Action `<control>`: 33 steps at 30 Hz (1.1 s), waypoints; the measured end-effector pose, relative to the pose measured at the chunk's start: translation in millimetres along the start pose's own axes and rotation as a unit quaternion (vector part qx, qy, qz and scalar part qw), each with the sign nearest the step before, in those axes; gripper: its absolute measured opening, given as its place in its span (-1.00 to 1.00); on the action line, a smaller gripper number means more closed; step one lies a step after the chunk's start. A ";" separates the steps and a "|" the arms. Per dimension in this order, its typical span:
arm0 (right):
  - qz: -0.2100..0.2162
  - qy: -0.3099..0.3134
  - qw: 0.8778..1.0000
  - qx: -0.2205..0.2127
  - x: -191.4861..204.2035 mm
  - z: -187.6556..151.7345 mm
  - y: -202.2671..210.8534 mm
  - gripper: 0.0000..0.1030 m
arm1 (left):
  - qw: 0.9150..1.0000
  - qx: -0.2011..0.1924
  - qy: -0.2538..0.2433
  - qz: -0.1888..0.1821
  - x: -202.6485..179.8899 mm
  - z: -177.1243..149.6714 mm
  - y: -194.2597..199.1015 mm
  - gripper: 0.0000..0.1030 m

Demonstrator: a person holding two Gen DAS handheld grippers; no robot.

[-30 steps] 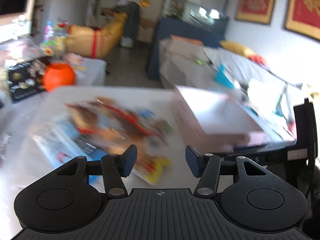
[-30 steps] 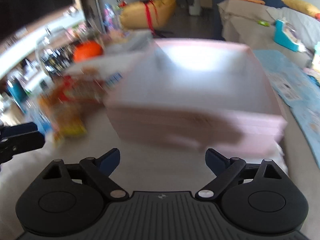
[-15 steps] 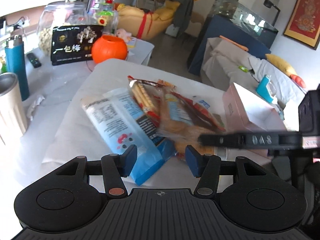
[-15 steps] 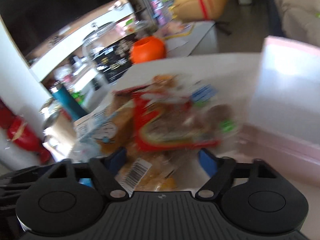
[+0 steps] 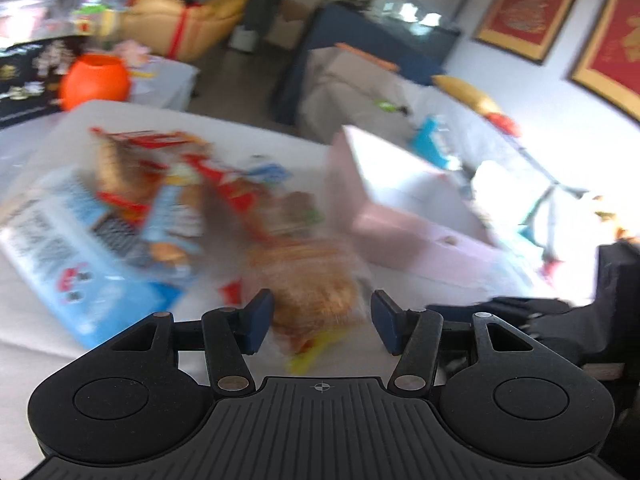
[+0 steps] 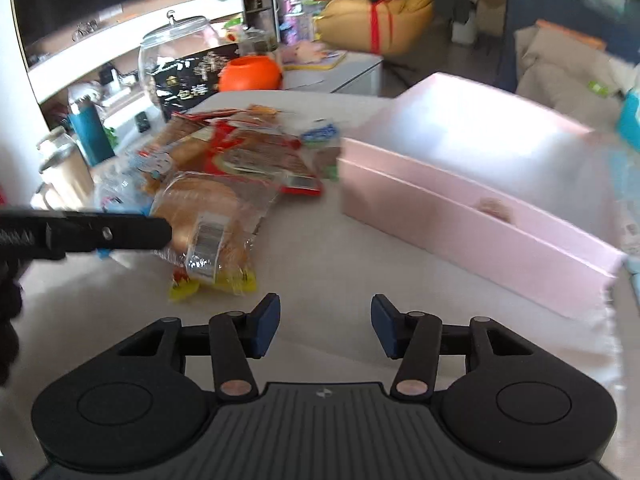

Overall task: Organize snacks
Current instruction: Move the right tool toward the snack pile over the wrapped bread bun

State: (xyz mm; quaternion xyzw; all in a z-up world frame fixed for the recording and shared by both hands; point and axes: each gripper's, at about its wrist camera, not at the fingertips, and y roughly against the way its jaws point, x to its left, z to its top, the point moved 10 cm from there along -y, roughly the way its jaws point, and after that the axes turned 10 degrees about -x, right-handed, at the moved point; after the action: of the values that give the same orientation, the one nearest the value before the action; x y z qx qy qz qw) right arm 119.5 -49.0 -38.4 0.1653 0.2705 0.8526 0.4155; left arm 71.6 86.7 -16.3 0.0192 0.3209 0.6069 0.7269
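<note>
A pile of snack packets (image 5: 160, 200) (image 6: 248, 152) lies on the white table, blurred in the left wrist view. Nearest is a clear bread packet (image 5: 316, 280) (image 6: 204, 208) with a yellow end. My left gripper (image 5: 322, 320) is open, low over that packet, which lies just ahead between the fingers, untouched by the pads. One left finger (image 6: 100, 234) reaches over the packet in the right wrist view. My right gripper (image 6: 324, 324) hovers over bare cloth, its jaws opening with nothing between them. An open pink box (image 5: 400, 216) (image 6: 460, 200) stands right of the pile.
An orange pumpkin pot (image 5: 96, 80) (image 6: 250, 74), a glass jar (image 6: 176, 52), a black printed box (image 6: 188, 80) and a teal bottle (image 6: 90, 132) stand beyond the table's left. A large blue packet (image 5: 72, 264) lies at the pile's left. A sofa with clutter is behind the box.
My left gripper has dropped closer to the bread packet. The right gripper's jaws came in from wide. Its view swung left to the pile, then partly back toward the pink box.
</note>
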 end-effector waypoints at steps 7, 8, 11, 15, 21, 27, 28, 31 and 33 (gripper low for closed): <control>0.053 0.000 0.999 -0.015 33.6 8.1 -9.6 0.46 | 0.996 -0.020 0.023 0.084 22.8 16.6 6.8 0.14; 0.060 0.002 0.998 -0.010 41.6 10.5 -17.6 0.46 | 0.995 -0.020 0.030 0.098 30.6 16.9 10.1 0.09; 0.067 0.004 0.998 0.000 60.4 16.0 -39.9 0.46 | 0.993 -0.013 0.063 0.096 42.5 14.9 20.9 0.01; 0.122 0.018 0.992 0.008 93.2 15.0 -44.6 0.46 | 0.993 -0.019 0.057 0.097 43.0 14.0 34.4 0.01; 0.155 0.058 0.986 0.001 109.7 -2.0 -12.9 0.43 | 0.995 -0.004 0.030 0.093 35.1 7.6 24.3 0.01; 0.063 0.021 0.998 -0.019 48.1 -10.2 10.8 0.43 | 0.994 -0.034 0.032 0.095 30.5 22.8 -2.3 0.01; 0.052 0.014 0.998 -0.023 38.5 -11.5 16.6 0.43 | 0.996 -0.022 0.033 0.083 24.7 19.7 -8.7 0.02; 0.011 0.007 0.999 -0.040 9.7 -12.3 32.2 0.44 | 1.000 0.019 -0.002 0.022 -10.1 -0.1 -17.7 0.03; -0.014 0.005 0.999 -0.049 -5.2 -12.9 41.5 0.46 | 0.998 0.054 -0.016 -0.023 -32.0 -17.2 -18.7 0.02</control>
State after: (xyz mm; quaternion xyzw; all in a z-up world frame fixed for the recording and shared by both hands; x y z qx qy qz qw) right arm 90.4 -78.5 -24.2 0.1365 0.2331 0.8596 0.4337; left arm 77.6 47.0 -23.5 0.0606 0.3418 0.5714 0.7436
